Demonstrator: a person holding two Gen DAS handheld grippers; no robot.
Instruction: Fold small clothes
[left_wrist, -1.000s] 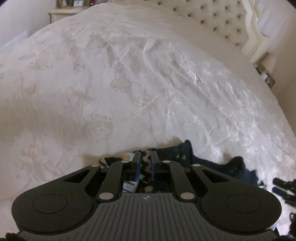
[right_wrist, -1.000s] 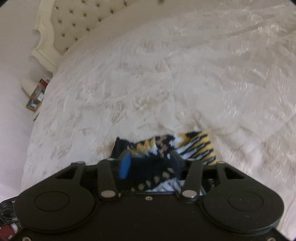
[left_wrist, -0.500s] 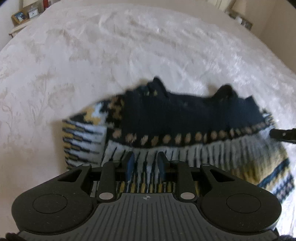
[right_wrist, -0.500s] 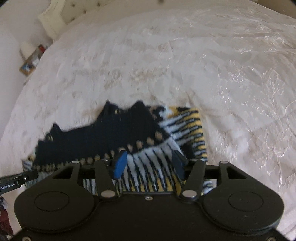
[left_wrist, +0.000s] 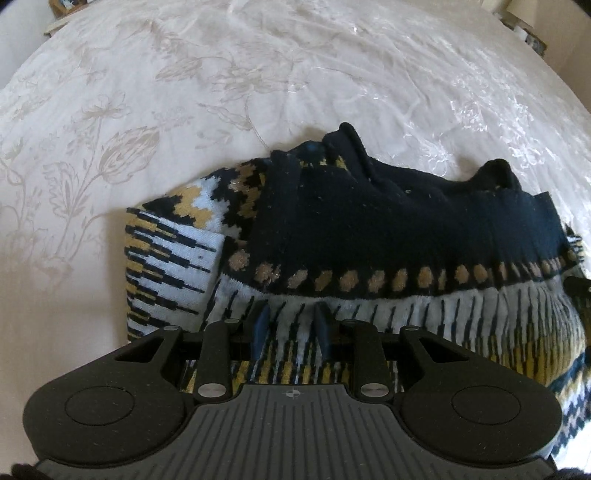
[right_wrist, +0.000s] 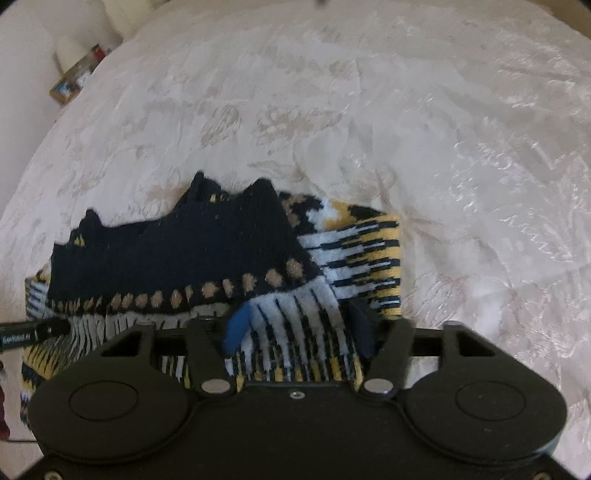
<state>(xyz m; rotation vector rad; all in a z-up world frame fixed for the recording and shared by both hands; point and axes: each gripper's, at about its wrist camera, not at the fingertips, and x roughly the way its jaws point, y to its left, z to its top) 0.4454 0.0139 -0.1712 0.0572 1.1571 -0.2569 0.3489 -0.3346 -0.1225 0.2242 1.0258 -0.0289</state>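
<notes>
A: Sweater (left_wrist: 388, 229) lies on the bed (left_wrist: 184, 92); your left hand-held gripper (left_wrist: 291, 325) stands parted over its striped hem.

B: From the right wrist, your right hand-held gripper (right_wrist: 299, 328) gapes wide too, holding nothing. Soft, floppy knit: pinch both hem corners.

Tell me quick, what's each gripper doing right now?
Left gripper: open, fingers apart over the patterned sweater.
Right gripper: open wide over the same sweater.
</notes>
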